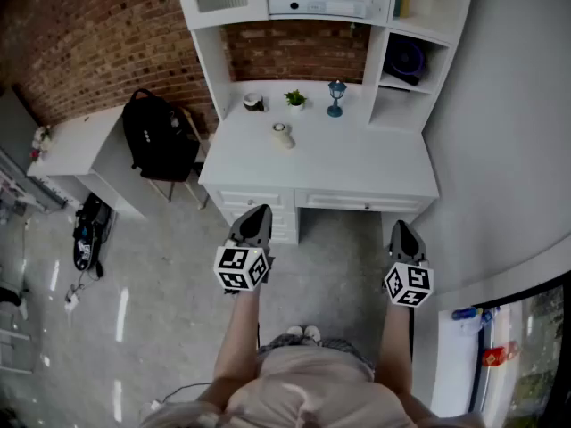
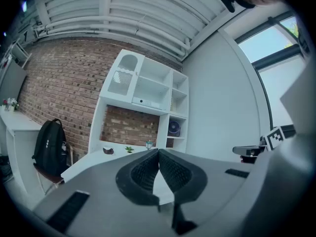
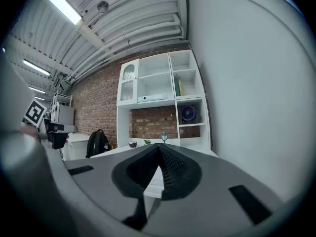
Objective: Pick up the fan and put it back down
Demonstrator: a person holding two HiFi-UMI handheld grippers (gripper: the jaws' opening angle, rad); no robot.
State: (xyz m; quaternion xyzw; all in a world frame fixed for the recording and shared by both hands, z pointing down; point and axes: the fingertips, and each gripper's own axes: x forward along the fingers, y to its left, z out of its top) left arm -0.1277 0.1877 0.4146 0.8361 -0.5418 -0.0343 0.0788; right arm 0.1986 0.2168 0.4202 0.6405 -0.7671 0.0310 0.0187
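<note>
Head view: left gripper (image 1: 260, 210) and right gripper (image 1: 402, 227) held level, well short of desk (image 1: 339, 163); reach probably not begun yet. Fan (image 1: 406, 59) stands in shelf cubby above desk's right end, far ahead of right jaws.

Left gripper view: jaws closed tip to tip, nothing between. Fan (image 2: 173, 128) far ahead, above and slightly right of tips.

Right gripper view: jaws also pressed together, empty. Fan (image 3: 188, 113) far ahead, above and right of tips.
</note>
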